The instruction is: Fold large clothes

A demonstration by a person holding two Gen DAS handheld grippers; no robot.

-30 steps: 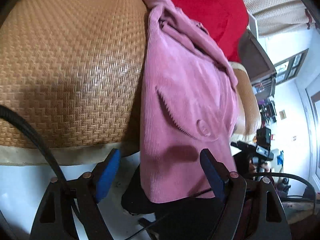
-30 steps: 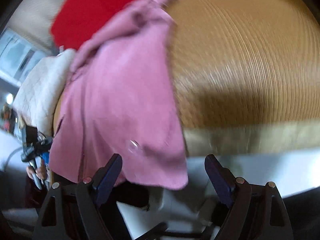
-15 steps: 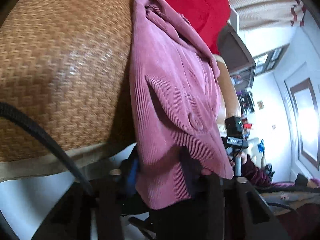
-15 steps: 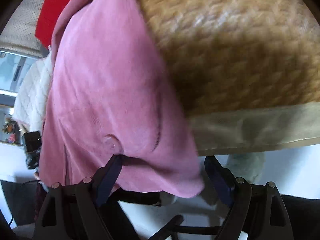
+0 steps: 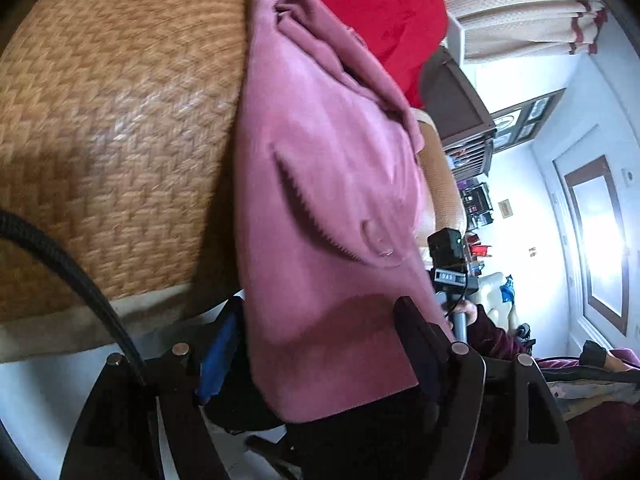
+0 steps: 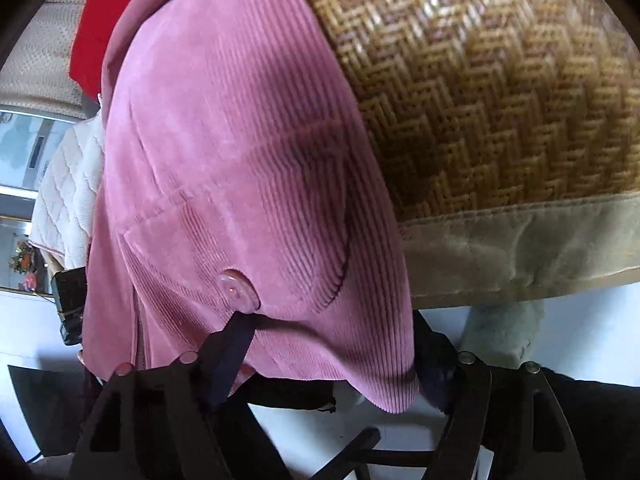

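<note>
Centrally, pink corduroy jacket (image 6: 240, 184) hangs over edge of woven mat (image 6: 500, 100), hem passing between jaws of left gripper (image 5: 320, 356) and right gripper (image 6: 332, 356), both parted around cloth, not clenched; red garment (image 5: 376, 12) beyond.

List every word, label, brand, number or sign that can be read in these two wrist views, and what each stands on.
None can be read.
Small display on the black device behind the pink corduroy garment: a few characters, too blurred to read.
Small framed sign on the far wall: too small to read.
Pink corduroy garment, its buttons, the woven mat and the red cloth: no text shows.
</note>
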